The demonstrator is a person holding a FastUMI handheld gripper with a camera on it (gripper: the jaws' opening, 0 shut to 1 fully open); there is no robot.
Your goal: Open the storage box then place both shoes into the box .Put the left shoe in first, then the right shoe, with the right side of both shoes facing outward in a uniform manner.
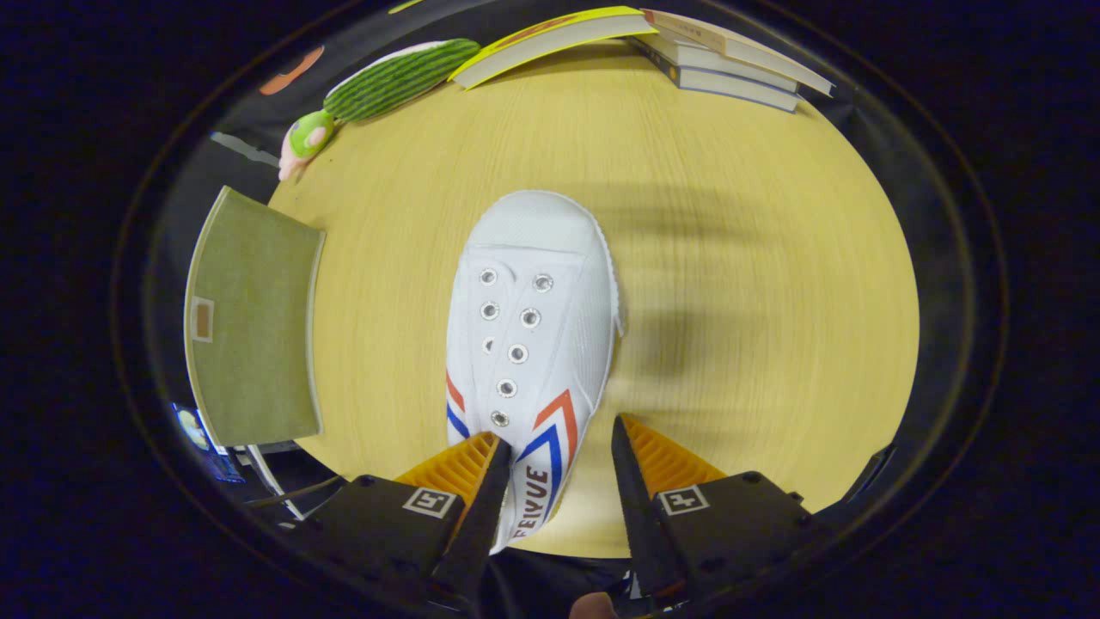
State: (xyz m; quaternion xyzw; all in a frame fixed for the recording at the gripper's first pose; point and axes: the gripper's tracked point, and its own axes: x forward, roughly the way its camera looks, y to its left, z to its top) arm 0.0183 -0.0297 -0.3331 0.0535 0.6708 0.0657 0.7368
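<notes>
My tool stands with its fingers apart, the heel end of the white shoe between them; only the left finger appears to meet the shoe, so nothing is clamped. The shoe lies flat on the counter, toe pointing away. The green storage box sits beside it to the left, lid seemingly down. Beyond lie a plush toy and books. Judgement: shoe pickup is in hand; next, close on the heel.
</notes>
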